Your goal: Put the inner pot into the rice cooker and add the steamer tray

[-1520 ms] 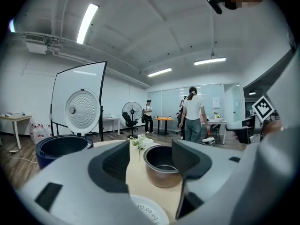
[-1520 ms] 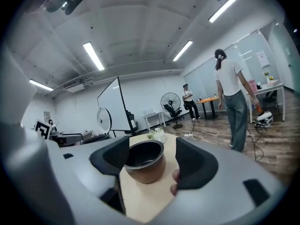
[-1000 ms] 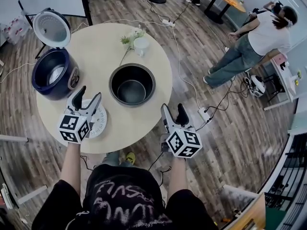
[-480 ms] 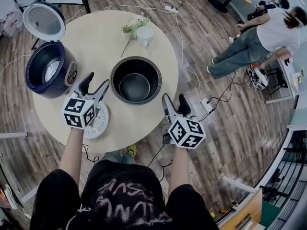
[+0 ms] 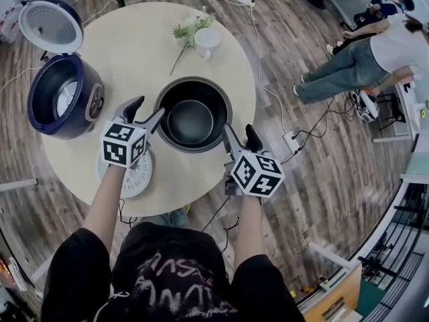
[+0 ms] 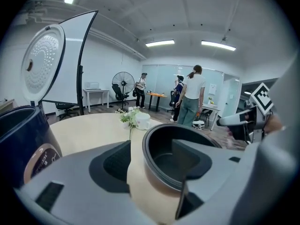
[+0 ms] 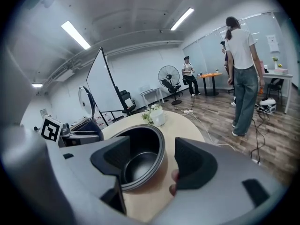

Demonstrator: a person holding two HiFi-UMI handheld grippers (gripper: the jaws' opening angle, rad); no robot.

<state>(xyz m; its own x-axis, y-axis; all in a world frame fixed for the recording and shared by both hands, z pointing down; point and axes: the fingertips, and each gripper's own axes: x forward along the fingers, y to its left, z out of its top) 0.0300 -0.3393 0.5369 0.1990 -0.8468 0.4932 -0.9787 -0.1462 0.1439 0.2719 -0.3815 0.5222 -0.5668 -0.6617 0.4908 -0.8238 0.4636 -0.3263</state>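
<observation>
The dark, round metal inner pot stood upright on the round beige table, between the two grippers. The left gripper was at the pot's left side with its jaws wide apart, and the pot's rim stood in the gap, one jaw outside the wall and the other over the opening; whether either pad touched the metal could not be told. The right gripper was at the pot's right side, likewise wide open astride the rim, with a clear gap at its outer jaw. Neither had closed on anything.

The white, perforated round steamer tray lay flat on the table beneath and behind the left gripper, partly hidden by its marker cube. Left of the left gripper stood the navy-blue rice cooker, its lid raised. Beyond both grippers, past the pot, was a white cup with green sprigs. Far off to the right of the right gripper, a person in a white top stood on the wooden floor.
</observation>
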